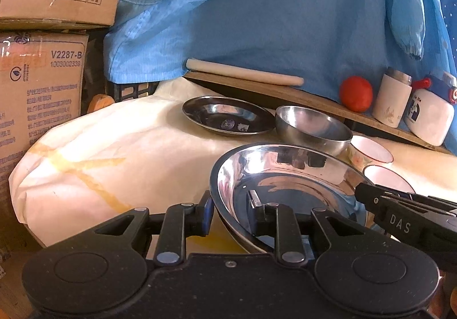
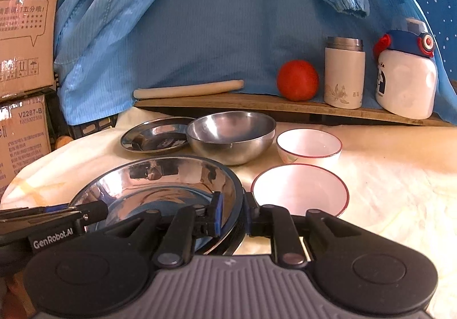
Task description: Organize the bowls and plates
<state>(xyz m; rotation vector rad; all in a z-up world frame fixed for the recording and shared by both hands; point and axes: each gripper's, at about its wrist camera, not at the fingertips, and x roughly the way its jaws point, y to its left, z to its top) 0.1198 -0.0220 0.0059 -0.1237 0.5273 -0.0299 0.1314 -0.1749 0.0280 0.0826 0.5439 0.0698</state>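
In the left wrist view the left gripper (image 1: 230, 216) fills the bottom of the frame, its jaws partly closed around the near-left rim of a shiny steel plate (image 1: 285, 184): 1 blue-padded finger sits outside the rim, the other inside the dish. The plate is tilted, its left edge raised off the pale cloth-covered table (image 1: 114, 153). At lower right of the same frame the tip of the right gripper (image 1: 368, 196) meets the plate's right rim.

In the right wrist view the right gripper (image 2: 232, 219) occupies the bottom centre, jaws narrow and pinched on the right rim of the steel plate (image 2: 160, 179), a blue pad inside and the other finger outside. The left gripper's finger (image 2: 91, 209) enters from the left edge and lies over the plate's near-left side.

Behind the held plate, toward centre frame, a second steel plate (image 2: 151, 139) lies flat, with a steel bowl (image 2: 231, 136) just beside it on the right. Right of that stand 2 white bowls with red rims: the farther one (image 2: 310, 146) and the nearer one (image 2: 300, 190), which is close beside the right gripper's outer finger.

Along a wooden board (image 2: 285, 106) at the back are a rolling pin (image 2: 188, 89), a red ball (image 2: 297, 80), a white flask (image 2: 344, 73) and a white bottle with a blue cap (image 2: 405, 76), all before blue cloth (image 2: 214, 19).
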